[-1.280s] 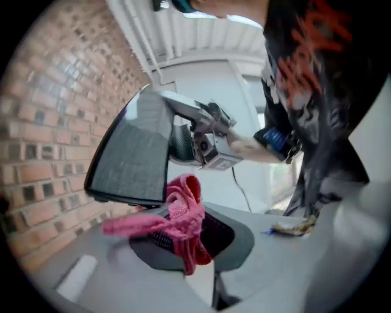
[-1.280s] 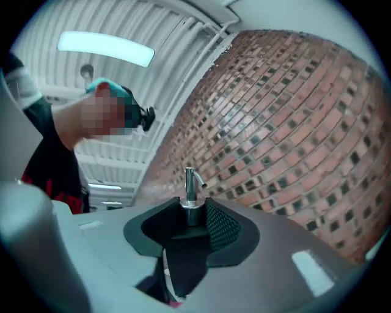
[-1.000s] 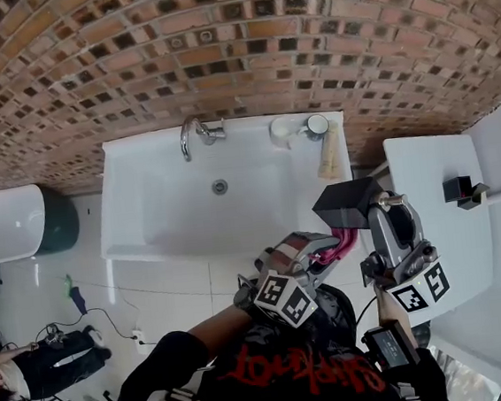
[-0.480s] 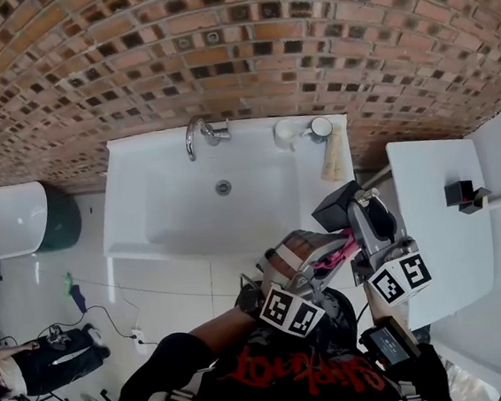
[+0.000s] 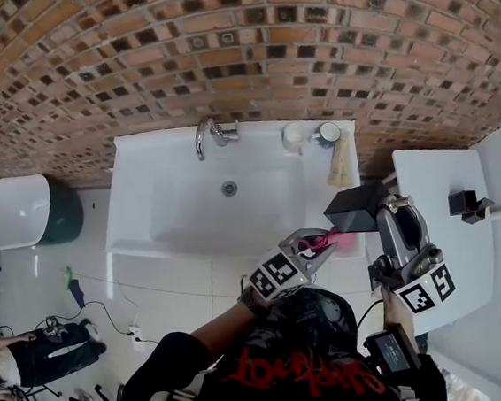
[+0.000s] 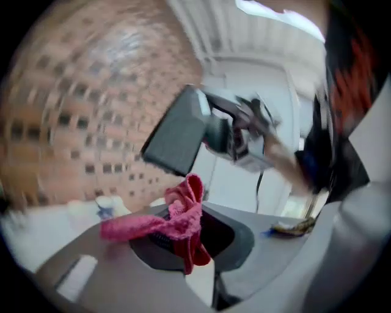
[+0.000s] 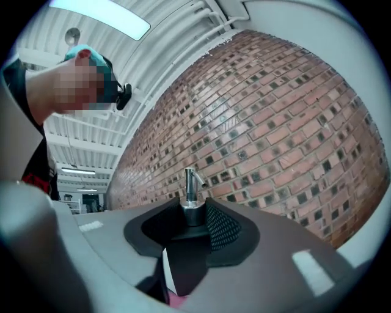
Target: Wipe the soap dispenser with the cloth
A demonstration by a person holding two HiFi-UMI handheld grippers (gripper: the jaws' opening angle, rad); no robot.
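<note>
Soap dispenser (image 5: 355, 207) is held clear of the sink (image 5: 128, 199), off its right front corner, and is clamped between the right gripper's (image 5: 382, 217) jaws. Pink cloth (image 5: 337, 241) is pinched in the left gripper's (image 5: 311, 240) closed jaws, just beside the dispenser; contact cannot be resolved.

Brick wall (image 5: 235, 54), white sink (image 5: 164, 140), tiled floor (image 5: 153, 290).

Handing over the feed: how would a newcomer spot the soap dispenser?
Find the white sink under the brick wall; off its front right corner the right gripper holds the soap dispenser. It is dark and boxy with a silver pump, unlike the soft, crumpled pink cloth beside it.
</note>
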